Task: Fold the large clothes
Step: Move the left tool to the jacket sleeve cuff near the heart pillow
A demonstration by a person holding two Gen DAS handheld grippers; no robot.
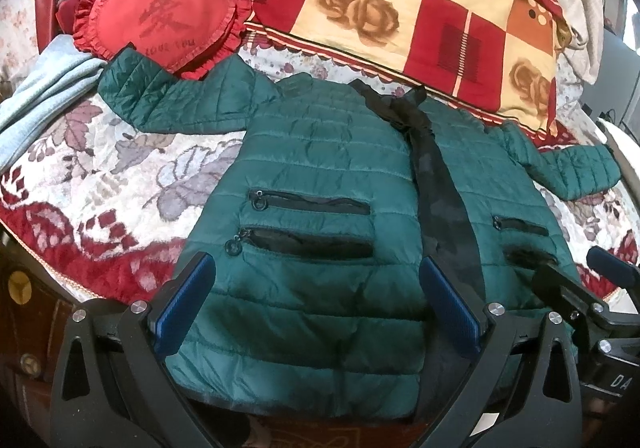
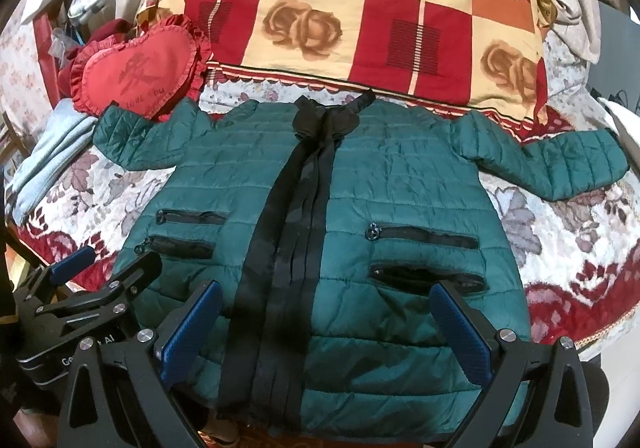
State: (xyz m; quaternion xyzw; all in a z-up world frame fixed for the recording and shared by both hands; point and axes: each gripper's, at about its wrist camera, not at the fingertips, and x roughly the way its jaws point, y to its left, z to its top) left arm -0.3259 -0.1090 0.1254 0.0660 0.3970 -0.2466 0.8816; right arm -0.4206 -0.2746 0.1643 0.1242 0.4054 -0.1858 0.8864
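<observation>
The green jacket lies flat, front up, on the bed, sleeves out left and right, looking light, puffy and slippery, best pinched at cuffs or hem; both tongs hang spread, empty.

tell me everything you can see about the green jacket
The green jacket is quilted and puffy, with a slightly shiny shell. It lies flat, front up, on the floral bedspread, both sleeves spread out. A black strip runs down the middle, and each side has two black zip pockets. Its left sleeve touches the red heart pillow. Both grippers are open and neither holds it.
</observation>
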